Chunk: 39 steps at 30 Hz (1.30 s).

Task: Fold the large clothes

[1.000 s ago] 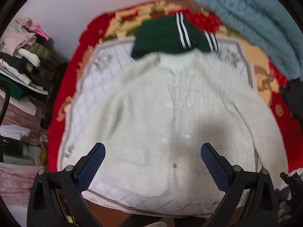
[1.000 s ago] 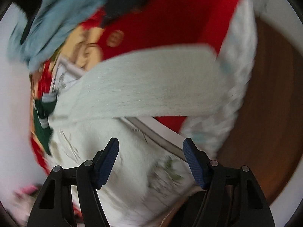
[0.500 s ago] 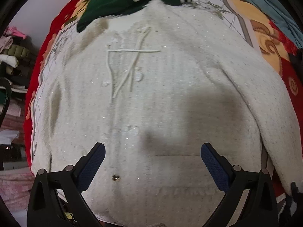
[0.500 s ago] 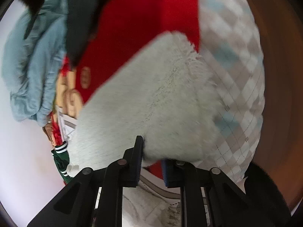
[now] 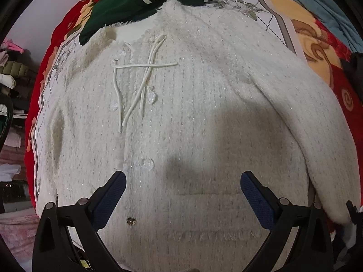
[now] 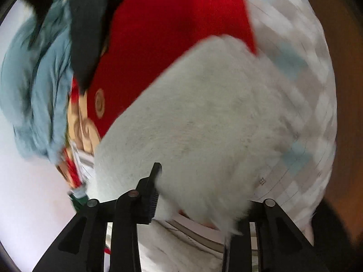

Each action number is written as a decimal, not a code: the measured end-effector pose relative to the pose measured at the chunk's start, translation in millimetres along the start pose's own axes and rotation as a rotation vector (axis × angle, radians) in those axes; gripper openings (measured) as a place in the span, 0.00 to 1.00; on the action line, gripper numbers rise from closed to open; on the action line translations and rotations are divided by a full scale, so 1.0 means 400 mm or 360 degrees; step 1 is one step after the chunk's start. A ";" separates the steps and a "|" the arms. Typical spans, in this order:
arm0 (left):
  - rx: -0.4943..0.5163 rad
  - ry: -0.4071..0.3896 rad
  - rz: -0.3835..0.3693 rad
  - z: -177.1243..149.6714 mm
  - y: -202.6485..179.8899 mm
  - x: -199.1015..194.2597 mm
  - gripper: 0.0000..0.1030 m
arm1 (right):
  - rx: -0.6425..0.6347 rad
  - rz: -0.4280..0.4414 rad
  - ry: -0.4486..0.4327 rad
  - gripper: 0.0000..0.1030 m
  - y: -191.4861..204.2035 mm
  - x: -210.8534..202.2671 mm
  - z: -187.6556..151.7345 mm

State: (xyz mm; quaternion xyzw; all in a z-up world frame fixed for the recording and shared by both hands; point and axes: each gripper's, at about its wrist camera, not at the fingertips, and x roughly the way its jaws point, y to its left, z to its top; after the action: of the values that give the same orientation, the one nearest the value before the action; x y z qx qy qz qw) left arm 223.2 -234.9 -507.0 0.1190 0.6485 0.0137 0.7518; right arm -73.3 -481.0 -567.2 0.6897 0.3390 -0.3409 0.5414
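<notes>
A fuzzy white cardigan (image 5: 192, 117) lies front up and spread flat on the bed, with white cords and clear buttons down its middle. My left gripper (image 5: 181, 192) is open and empty, hovering just above the cardigan's lower hem. The cardigan's right sleeve (image 6: 204, 131) fills the right wrist view. My right gripper (image 6: 195, 195) is shut on the sleeve's cuff end and holds it raised; the right finger is hidden under the fabric.
A dark green garment with white stripes (image 5: 145, 2) lies at the cardigan's collar. A light blue garment (image 5: 317, 2) is heaped at the far right, also in the right wrist view (image 6: 34, 90). The red patterned blanket (image 6: 172, 34) covers the bed. Shelves of clothes (image 5: 11, 72) stand to the left.
My right gripper closed on the sleeve cuff and is lifting it. My left gripper moved closer over the cardigan and stayed open.
</notes>
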 end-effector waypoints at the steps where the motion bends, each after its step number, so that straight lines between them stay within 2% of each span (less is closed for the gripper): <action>1: 0.0001 0.0002 -0.0001 0.001 0.000 0.004 1.00 | 0.0004 0.0008 -0.0029 0.40 -0.011 0.001 -0.004; 5: 0.0001 0.0015 -0.0005 0.006 0.003 0.026 1.00 | 0.0028 0.0051 -0.0083 0.42 0.003 0.015 -0.014; 7: -0.0011 0.0022 -0.0006 0.011 0.007 0.035 1.00 | -0.0013 0.0099 -0.0164 0.19 0.026 -0.007 -0.013; 8: -0.0023 0.0023 -0.0014 0.013 0.009 0.037 1.00 | -0.0062 0.0151 -0.0211 0.14 0.046 -0.024 -0.013; 9: -0.0036 0.0023 -0.0020 0.015 0.012 0.038 1.00 | -0.0172 0.0206 -0.0262 0.14 0.088 -0.041 -0.014; 11: -0.0057 0.0015 -0.0030 0.021 0.017 0.038 1.00 | -0.0305 0.0211 -0.0301 0.14 0.132 -0.041 -0.009; 12: -0.0064 0.0013 -0.0034 0.024 0.018 0.040 1.00 | -0.0323 0.0180 -0.0283 0.17 0.138 -0.024 -0.001; 13: -0.0071 0.0011 -0.0037 0.027 0.018 0.042 1.00 | -0.0318 0.0103 -0.0232 0.26 0.135 0.017 0.014; 14: -0.0077 0.0012 -0.0040 0.028 0.016 0.043 1.00 | -0.0286 0.0060 -0.0184 0.47 0.125 0.049 0.024; 15: -0.0086 0.0014 -0.0044 0.032 0.017 0.046 1.00 | -0.0204 0.0079 -0.0144 0.47 0.102 0.089 0.037; 16: -0.0093 0.0012 -0.0049 0.033 0.017 0.046 1.00 | -0.0131 0.0136 -0.0166 0.47 0.086 0.103 0.041; 17: -0.0102 0.0005 -0.0053 0.035 0.019 0.045 1.00 | -0.0087 0.0161 -0.0195 0.44 0.085 0.106 0.042; 18: -0.0111 -0.0006 -0.0056 0.039 0.022 0.044 1.00 | -0.0058 0.0153 -0.0224 0.24 0.097 0.103 0.040; 19: -0.0120 -0.0015 -0.0059 0.042 0.026 0.042 1.00 | -0.0063 0.0163 -0.0253 0.14 0.115 0.097 0.035; 22: -0.0165 -0.0027 -0.0073 0.051 0.052 0.037 1.00 | -0.0130 0.0205 -0.0335 0.10 0.191 0.053 0.007; 24: -0.0210 -0.0033 -0.0083 0.057 0.080 0.032 1.00 | -0.0250 0.0249 -0.0359 0.09 0.270 0.020 -0.022; 27: -0.0294 -0.0059 -0.0070 0.065 0.143 0.025 1.00 | -0.0518 0.0315 -0.0357 0.09 0.413 -0.037 -0.089; 32: -0.0492 -0.0047 -0.0045 0.066 0.294 0.036 1.00 | -0.0991 0.0378 -0.0222 0.09 0.664 -0.049 -0.301; 36: -0.0668 -0.0043 0.0013 0.048 0.459 0.046 1.00 | -0.1357 0.0389 -0.0002 0.09 0.837 0.044 -0.540; 39: -0.0780 -0.0038 0.0086 0.020 0.580 0.062 1.00 | -0.1628 0.0338 0.0151 0.08 0.904 0.142 -0.741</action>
State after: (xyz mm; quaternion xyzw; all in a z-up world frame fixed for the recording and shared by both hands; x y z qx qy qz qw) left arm 266.0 -6.4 -484.5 -0.0494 0.6134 0.1893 0.7651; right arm 290.4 -251.8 -374.5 0.3823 0.4145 -0.0434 0.8247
